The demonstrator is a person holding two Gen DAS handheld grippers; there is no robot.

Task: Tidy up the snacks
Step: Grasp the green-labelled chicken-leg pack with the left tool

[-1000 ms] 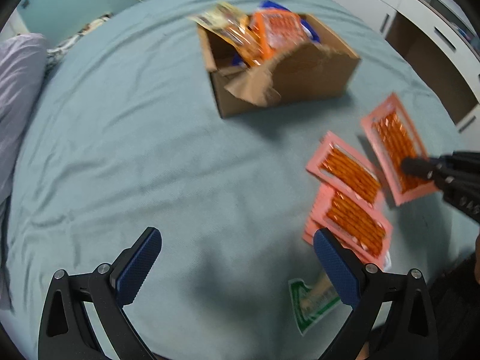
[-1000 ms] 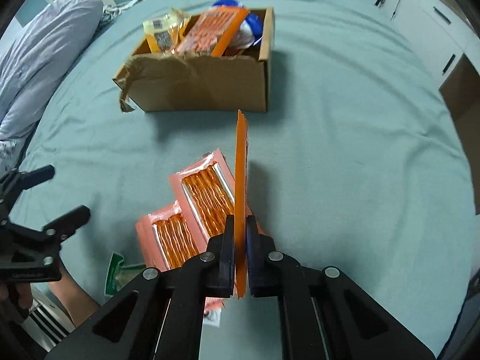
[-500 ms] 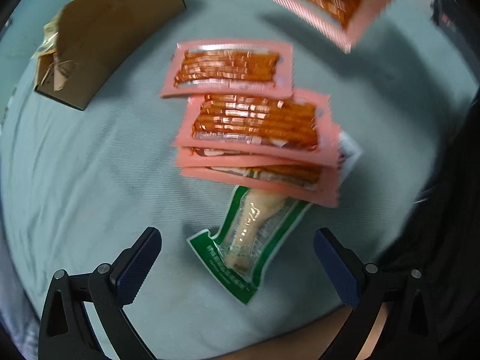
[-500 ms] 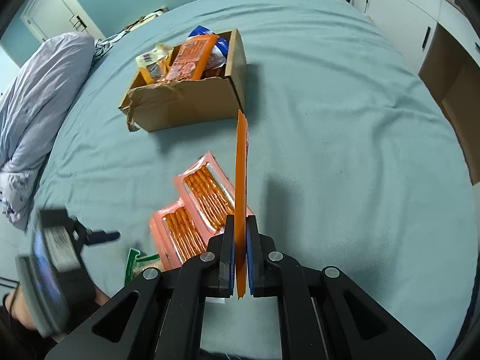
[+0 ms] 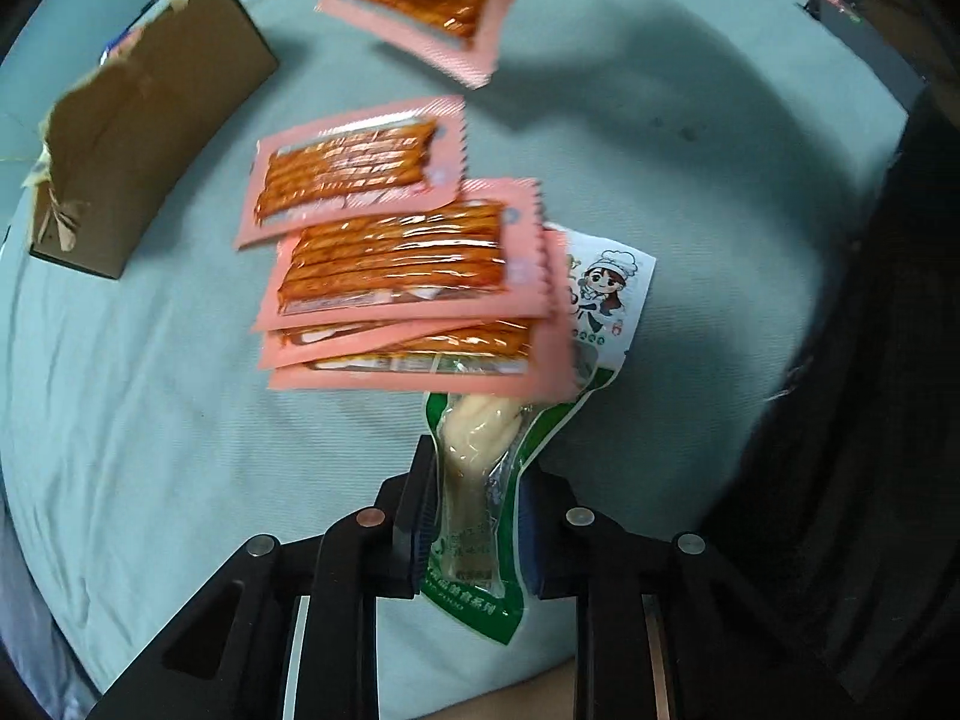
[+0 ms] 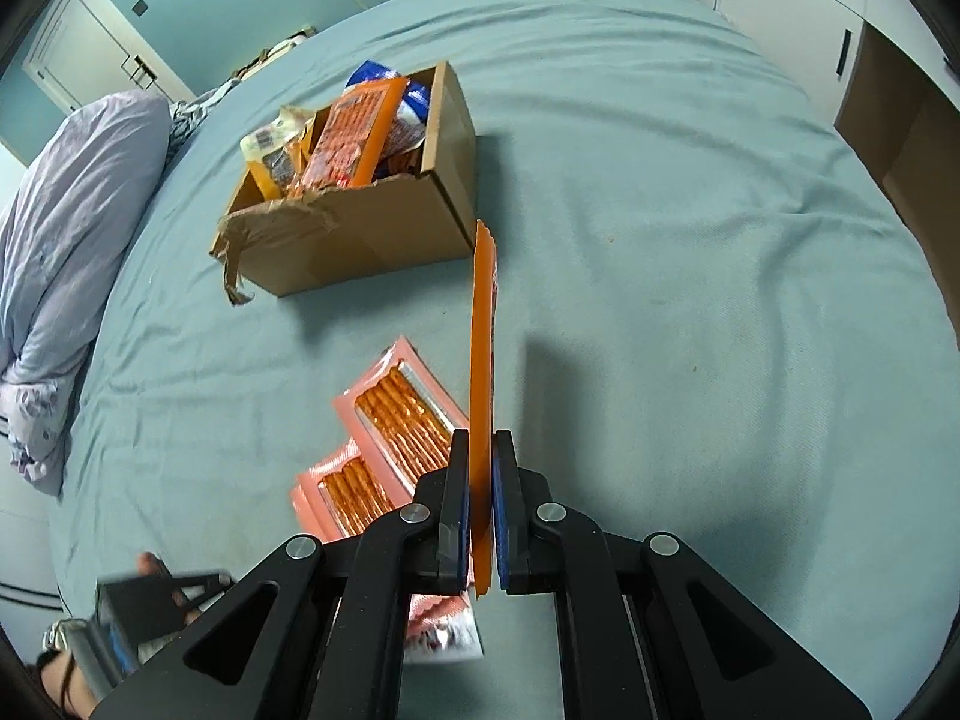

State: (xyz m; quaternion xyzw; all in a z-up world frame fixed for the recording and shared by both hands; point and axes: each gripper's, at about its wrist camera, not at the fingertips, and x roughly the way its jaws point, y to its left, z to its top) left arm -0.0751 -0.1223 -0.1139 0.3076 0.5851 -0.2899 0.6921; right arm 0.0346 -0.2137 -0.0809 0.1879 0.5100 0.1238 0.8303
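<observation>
Green-edged, the chicken-foot pouch [image 5: 480, 498] lies on the teal bed [image 5: 150, 420], half under the pink snack stack [image 5: 408, 300]; the left gripper [image 5: 477, 516] has just been closing, its fingers pinching it. The right gripper [image 6: 477, 516] pinches an orange packet [image 6: 482, 360] edge-on, near the cardboard box [image 6: 360, 240].

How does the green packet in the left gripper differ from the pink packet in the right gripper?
The green packet is narrow and clear-fronted, showing one pale piece; the pink packet is broad and holds rows of orange sticks. The green packet has its far end under the pink pile on the bed; the pink packet hangs clear above it. Each is clamped by one gripper: left gripper, right gripper.
</observation>
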